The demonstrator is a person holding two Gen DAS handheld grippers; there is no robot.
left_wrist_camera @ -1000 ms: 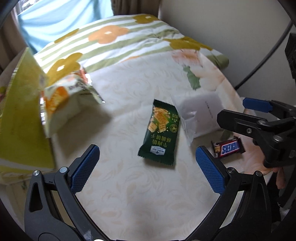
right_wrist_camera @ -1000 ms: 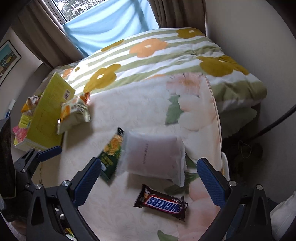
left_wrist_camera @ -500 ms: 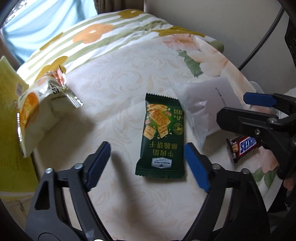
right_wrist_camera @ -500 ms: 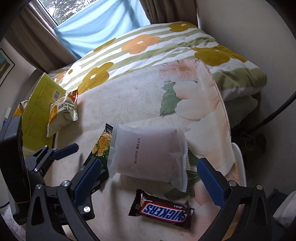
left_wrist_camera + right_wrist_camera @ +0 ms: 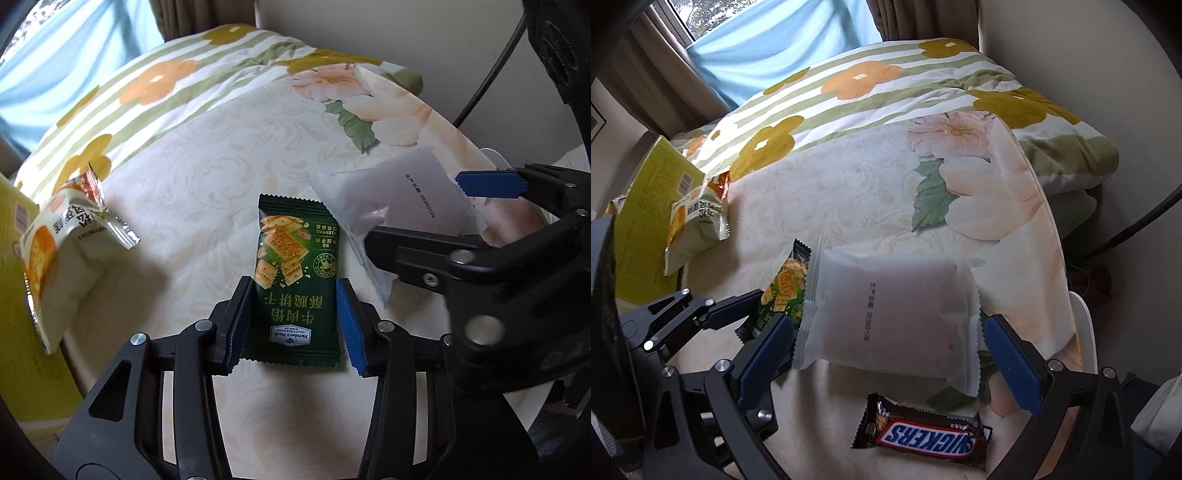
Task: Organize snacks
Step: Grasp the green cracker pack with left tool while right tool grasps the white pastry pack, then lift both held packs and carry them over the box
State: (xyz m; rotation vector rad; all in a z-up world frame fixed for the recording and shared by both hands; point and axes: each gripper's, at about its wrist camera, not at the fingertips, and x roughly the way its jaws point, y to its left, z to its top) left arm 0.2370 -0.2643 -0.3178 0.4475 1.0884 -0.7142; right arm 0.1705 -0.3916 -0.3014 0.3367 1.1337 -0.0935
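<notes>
The green cracker packet (image 5: 295,291) is clamped by the left tool (image 5: 295,325); the white translucent pouch (image 5: 894,314) is straddled, ungripped, by the wide-open right tool (image 5: 886,354).

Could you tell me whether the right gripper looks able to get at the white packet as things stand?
Probably yes. The right gripper is open with its pads either side of the white packet, nothing lying on top; the green packet and left gripper crowd its left side.

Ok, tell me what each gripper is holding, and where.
Left gripper: green cracker packet, pinched across its lower side edges. Right gripper: nothing; jaws open around white packet.
</notes>
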